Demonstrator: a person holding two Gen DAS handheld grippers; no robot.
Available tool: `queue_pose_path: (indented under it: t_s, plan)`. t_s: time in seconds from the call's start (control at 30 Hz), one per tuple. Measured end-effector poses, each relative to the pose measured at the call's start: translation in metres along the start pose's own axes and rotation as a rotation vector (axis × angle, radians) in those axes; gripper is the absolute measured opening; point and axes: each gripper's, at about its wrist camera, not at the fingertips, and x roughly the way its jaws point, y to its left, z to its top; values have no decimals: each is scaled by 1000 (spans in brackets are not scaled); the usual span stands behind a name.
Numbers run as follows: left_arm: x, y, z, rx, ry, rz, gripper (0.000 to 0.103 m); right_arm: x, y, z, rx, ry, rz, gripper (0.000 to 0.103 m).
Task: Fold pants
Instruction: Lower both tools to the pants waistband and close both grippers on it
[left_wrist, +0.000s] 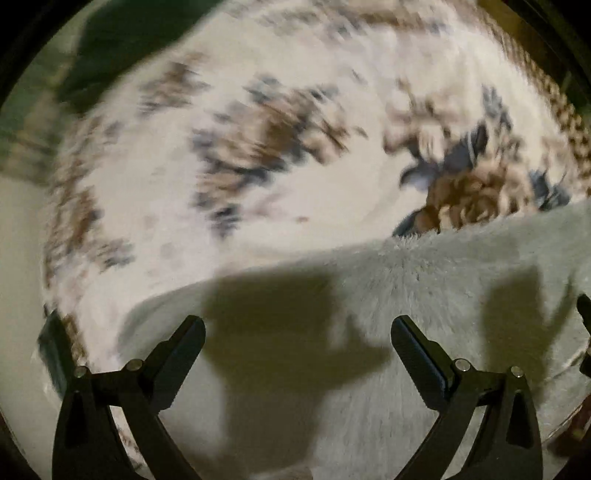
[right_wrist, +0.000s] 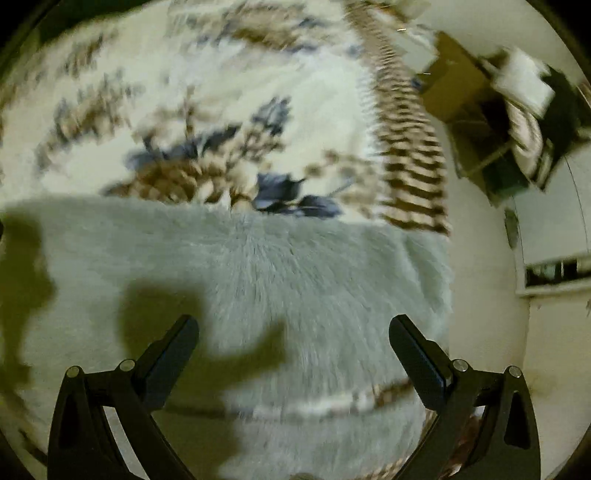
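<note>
We take the pants (left_wrist: 424, 295) as the landmark: one pale grey, fluffy garment, lying spread flat on a floral bed cover (left_wrist: 288, 206).

Left gripper (left_wrist: 297, 334): we see its two black fingers spread wide apart, with nothing between them. It hangs over the left part of the pants, and the garment's far edge runs across just beyond the fingertips. The cover's white ground with brown and blue flowers lies beyond that edge. The shadow of the gripper falls on the fleece between the fingers. At the right rim of this view, a dark part of the other tool is just visible above the pants.

Right gripper (right_wrist: 293, 332): we see its two fingers likewise spread, gripping nothing. It hangs over the right part of the pants (right_wrist: 295, 266). The garment's right edge passes just outside the right finger (right_wrist: 417, 354). A checked border of the bed cover (right_wrist: 229, 96) runs beyond the pants' far right corner.

Count: one pair of pants, two grippers, one bed cover. Right of the pants, past the cover, furniture is visible but too blurred to identify.
</note>
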Motion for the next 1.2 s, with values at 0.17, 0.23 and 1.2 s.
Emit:
queue_pose_path:
  t_s: [0.17,0.23,1.2]
  plan:
    - [47,-25,33,109,34,-21,103,74,33,31,-185,60,-19,103]
    - [59,-33,38,150,46,-29,101,95,44,45,-257,83,-13,103]
    - [-92,14,-68,-39,-258,-366,3,-44,17,-37,-19,-179,169,10]
